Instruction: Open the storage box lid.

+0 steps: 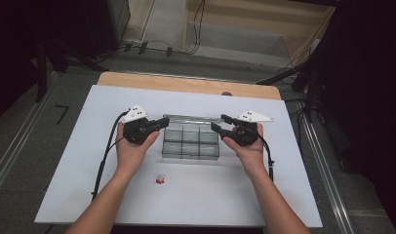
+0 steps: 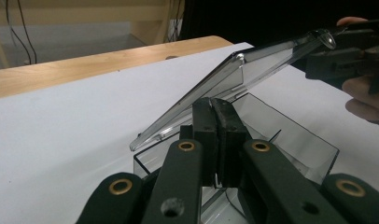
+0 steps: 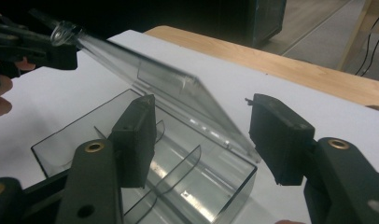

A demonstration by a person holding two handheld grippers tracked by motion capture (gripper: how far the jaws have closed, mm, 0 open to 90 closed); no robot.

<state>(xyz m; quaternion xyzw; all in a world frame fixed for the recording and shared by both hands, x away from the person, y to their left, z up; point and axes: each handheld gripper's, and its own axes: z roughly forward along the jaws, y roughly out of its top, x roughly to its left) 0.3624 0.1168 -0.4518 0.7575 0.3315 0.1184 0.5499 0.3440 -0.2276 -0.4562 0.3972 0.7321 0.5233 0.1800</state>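
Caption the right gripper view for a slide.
Open right hand-held gripper straddles the raised lid edge of a clear divided box.

The small red and white thing (image 1: 159, 180) on the desk (image 1: 79, 165) is too small to identify in the high view. In the left gripper view the shut left claw (image 2: 216, 106) hides the near wall of the clear box (image 2: 290, 140), so whether it pinches that wall cannot be told. In the right gripper view the box's near corner is cut off by the bottom edge, and the lid's (image 3: 145, 70) far end blurs against the dark background.
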